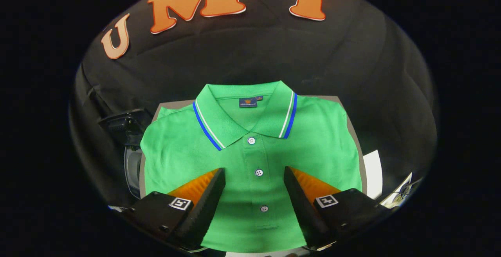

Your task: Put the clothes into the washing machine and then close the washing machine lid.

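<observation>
Your tool [254,172] hangs open over the folded green polo shirt [250,159], fingers straddling its placket, ready to pinch.

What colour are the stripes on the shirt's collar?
Blue and white stripes edge the green polo shirt's collar, clearest in the gripper view.

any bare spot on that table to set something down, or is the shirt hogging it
Mostly crowded: the green polo shirt covers the table. Bare strips remain along its far edge beside the collar and down the right side. The open gripper hovers above the button placket.
</observation>
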Demonstrator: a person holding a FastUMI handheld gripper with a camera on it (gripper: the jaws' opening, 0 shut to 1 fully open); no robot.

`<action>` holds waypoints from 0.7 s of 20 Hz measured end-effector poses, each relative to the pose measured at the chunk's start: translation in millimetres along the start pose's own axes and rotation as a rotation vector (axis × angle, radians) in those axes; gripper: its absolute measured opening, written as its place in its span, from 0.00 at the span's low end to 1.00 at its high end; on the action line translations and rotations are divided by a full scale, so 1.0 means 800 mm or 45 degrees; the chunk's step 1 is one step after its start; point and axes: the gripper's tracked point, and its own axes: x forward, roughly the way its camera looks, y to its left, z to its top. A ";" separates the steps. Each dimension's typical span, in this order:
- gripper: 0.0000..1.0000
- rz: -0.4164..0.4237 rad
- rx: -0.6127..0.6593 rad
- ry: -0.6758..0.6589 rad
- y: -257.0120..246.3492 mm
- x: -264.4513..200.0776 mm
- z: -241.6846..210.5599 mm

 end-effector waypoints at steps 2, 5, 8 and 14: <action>0.99 0.004 -0.017 0.045 -0.001 -0.001 0.001; 0.99 0.001 -0.011 0.089 0.002 -0.001 0.000; 0.94 0.008 -0.046 0.123 0.005 -0.002 -0.002; 0.52 0.037 -0.037 0.111 0.008 -0.005 0.002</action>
